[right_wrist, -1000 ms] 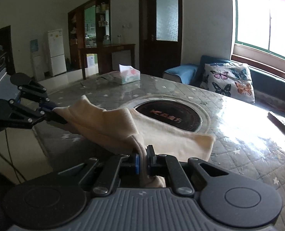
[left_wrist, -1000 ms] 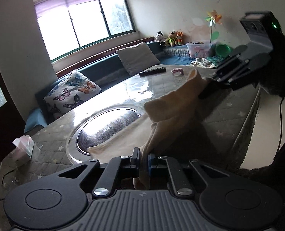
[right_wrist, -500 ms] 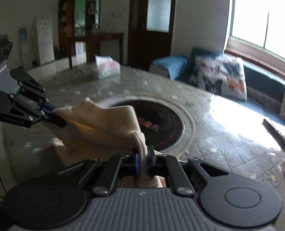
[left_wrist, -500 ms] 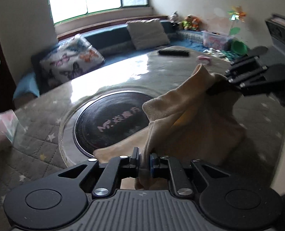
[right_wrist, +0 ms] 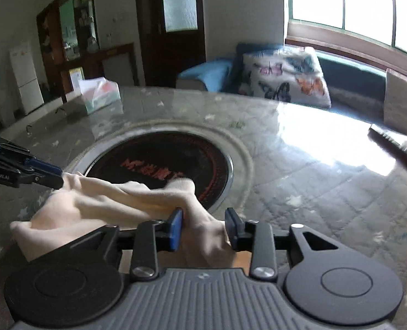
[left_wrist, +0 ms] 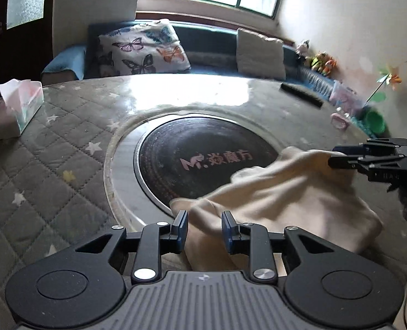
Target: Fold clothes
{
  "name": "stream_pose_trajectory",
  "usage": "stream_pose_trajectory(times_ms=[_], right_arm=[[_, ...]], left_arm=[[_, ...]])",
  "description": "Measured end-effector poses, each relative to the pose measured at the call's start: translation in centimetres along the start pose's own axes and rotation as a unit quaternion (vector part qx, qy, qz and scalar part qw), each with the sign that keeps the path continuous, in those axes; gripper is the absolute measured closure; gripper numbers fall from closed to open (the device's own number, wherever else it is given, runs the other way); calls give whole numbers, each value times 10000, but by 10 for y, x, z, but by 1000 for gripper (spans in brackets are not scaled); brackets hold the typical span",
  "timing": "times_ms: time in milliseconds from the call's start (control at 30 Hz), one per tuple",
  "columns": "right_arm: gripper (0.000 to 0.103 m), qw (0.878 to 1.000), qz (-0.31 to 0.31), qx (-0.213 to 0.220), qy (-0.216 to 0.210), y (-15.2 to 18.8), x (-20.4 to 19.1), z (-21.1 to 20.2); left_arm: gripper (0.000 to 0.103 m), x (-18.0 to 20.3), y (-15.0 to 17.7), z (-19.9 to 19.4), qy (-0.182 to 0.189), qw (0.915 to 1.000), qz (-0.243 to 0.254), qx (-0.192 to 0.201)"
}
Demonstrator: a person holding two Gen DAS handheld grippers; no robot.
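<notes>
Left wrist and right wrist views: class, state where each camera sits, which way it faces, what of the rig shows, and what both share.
Left wrist: behind the left gripper, jaws parted around the cream fleece garment; faces the window and butterfly cushion; right gripper at right edge.
Right wrist: behind the right gripper, jaws parted around the garment; faces the dark wooden door; left gripper enters at left.
Shared: garment, round black hotplate, tissue box, cushion.

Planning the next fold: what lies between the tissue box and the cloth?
In the left wrist view, bare quilted table and the round black hotplate separate tissue box from cloth.
</notes>
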State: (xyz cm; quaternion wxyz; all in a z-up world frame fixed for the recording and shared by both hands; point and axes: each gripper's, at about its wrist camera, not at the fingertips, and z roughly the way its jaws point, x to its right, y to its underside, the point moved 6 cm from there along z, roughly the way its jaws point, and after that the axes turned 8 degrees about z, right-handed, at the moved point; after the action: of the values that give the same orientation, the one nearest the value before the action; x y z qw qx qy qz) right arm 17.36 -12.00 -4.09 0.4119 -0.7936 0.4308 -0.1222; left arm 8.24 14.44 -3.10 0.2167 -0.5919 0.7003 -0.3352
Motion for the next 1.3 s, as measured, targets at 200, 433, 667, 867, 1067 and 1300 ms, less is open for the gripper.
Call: stream_pose_trajectory(times_ms=[200,433,667,867,1067,1300], right_arm=[[59,9993,125,360,63,4,5,-36],[59,9990,71,193,-385,31,-19,-57],[59,9984,335,-202,-406,60,-15,-45],[59,9986,350,-204,-344,65,-13,-47],[59,9990,262,-206,-296,71,-16,-48],[59,9990,291,8,-339,60,-18,-63]], left_arm=[[76,25,19,-8,308,9995,20,-71],[73,26,22,8,451,9987,-230,-64],[99,26,25,7,623,9967,-492,155],[103,30,9,-37,-472,9963,-201,694],[103,19,23,-35,-1089,9937,-48,245],[75,25,20,-24,-281,9980,-417,376]])
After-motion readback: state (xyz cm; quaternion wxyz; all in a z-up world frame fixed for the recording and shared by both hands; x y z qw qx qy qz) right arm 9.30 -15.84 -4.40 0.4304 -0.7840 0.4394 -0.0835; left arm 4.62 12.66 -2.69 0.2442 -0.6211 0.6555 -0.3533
